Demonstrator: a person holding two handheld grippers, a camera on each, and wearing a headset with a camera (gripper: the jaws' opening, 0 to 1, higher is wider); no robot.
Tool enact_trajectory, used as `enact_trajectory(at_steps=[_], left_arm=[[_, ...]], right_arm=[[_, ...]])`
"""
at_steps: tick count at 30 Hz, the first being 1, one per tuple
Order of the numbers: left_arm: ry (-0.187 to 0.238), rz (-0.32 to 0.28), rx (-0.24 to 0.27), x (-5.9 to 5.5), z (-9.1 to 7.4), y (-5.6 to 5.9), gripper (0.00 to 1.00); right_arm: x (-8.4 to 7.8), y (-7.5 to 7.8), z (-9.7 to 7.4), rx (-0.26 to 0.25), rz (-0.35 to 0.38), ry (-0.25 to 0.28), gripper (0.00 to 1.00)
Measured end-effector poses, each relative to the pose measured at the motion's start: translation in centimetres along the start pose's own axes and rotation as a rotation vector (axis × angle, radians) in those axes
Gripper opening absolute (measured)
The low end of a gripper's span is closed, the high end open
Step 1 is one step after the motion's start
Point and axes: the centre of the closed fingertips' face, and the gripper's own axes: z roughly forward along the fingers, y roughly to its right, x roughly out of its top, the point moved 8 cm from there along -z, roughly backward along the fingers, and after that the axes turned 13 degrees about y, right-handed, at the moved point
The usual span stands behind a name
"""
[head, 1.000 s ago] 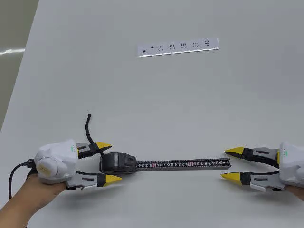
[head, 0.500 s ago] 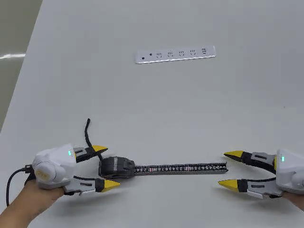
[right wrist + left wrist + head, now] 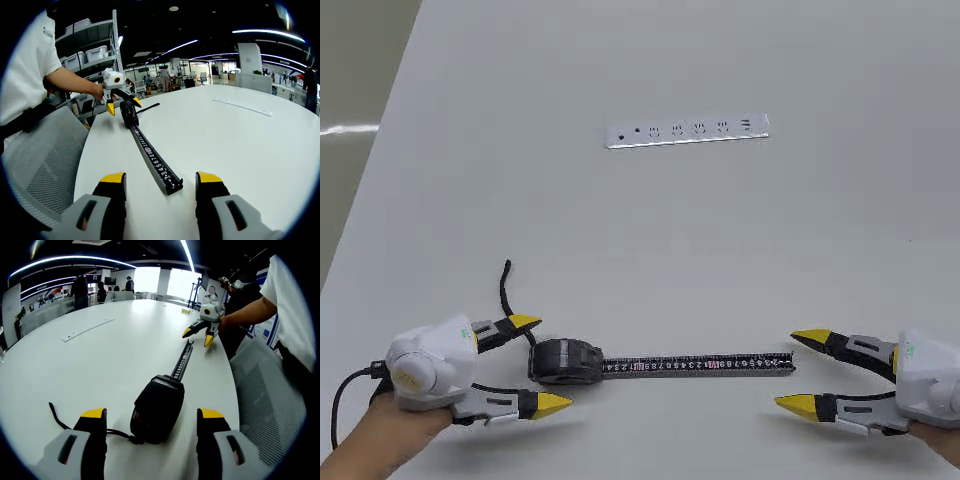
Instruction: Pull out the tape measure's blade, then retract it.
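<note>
A black tape measure (image 3: 566, 361) lies on the white table (image 3: 650, 240), its dark blade (image 3: 698, 364) drawn out to the right and lying flat. My left gripper (image 3: 532, 364) is open just left of the case, its yellow fingertips on either side and apart from it. In the left gripper view the case (image 3: 157, 408) sits between the open jaws with its black strap (image 3: 62, 419) trailing left. My right gripper (image 3: 802, 370) is open beside the blade's hooked end (image 3: 790, 363), not touching it; that end (image 3: 171, 187) lies between its jaws in the right gripper view.
A white power strip (image 3: 687, 130) lies farther back on the table. The table's left edge (image 3: 360, 190) drops to a grey floor. A mesh office chair (image 3: 35, 165) stands by the table behind my body. People and shelving stand in the distant office.
Both grippers have backed slightly away from the tape measure. The case and drawn-out blade stay in place on the table; the head camera has shifted a little.
</note>
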Motion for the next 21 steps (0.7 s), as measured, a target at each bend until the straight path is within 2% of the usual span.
enact_trajectory(at_steps=[5,7,14,21], left_arm=[[0.015,0.005,0.034,0.2,-0.4,0.0,0.74],[0.032,-0.015,0.043,0.3,-0.6,0.1,0.76],[0.044,-0.017,0.072,0.0,-1.0,0.2,0.79],[0.048,-0.023,0.076,0.1,-1.1,0.5,0.79]], right_arm=[[0.0,-0.4,0.0,-0.016,0.000,0.003,0.58],[0.0,-0.5,-0.1,-0.024,0.003,0.005,0.59],[0.1,-0.8,-0.2,-0.049,0.012,0.009,0.64],[0.2,-1.2,0.0,-0.055,0.016,0.012,0.65]])
